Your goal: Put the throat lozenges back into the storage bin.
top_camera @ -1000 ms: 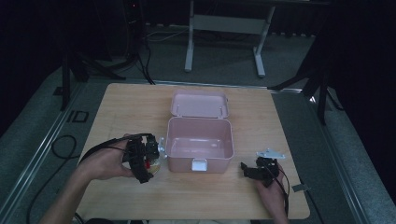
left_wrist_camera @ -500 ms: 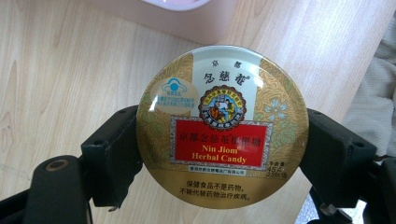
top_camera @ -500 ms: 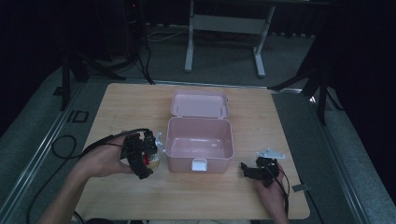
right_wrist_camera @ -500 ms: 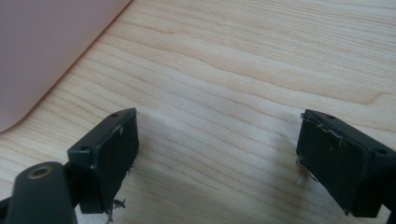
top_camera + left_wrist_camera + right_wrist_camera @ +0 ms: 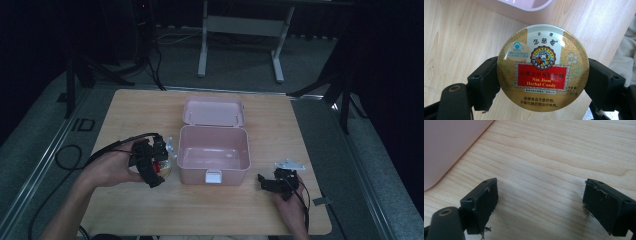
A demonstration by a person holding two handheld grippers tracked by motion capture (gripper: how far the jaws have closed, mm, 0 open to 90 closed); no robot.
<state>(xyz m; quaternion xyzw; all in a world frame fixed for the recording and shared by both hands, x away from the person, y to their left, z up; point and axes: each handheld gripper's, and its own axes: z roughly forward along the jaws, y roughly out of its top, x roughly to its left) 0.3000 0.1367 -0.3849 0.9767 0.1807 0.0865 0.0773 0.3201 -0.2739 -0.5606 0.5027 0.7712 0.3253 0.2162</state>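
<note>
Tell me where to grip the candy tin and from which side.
Grip the candy tin across its round rim, one jaw on each opposite edge, coming in from above its flat lid, as the left gripper does now; the flat disc offers no other hold.

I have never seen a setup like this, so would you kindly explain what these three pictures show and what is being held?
No robot here: a person at a wooden table holds a hand-operated two-jaw gripper in each hand. The high view looks down from above the person's side. The other two come from cameras riding on each gripper, looking along its black jaws.

On the table stands an open pink box, lid folded back, apparently empty.

The left gripper, just left of the box, is shut on a round tin labelled Nin Jiom Herbal Candy, one jaw on each side. The right gripper rests low near the box's front right corner, jaws open with nothing between them.
</note>
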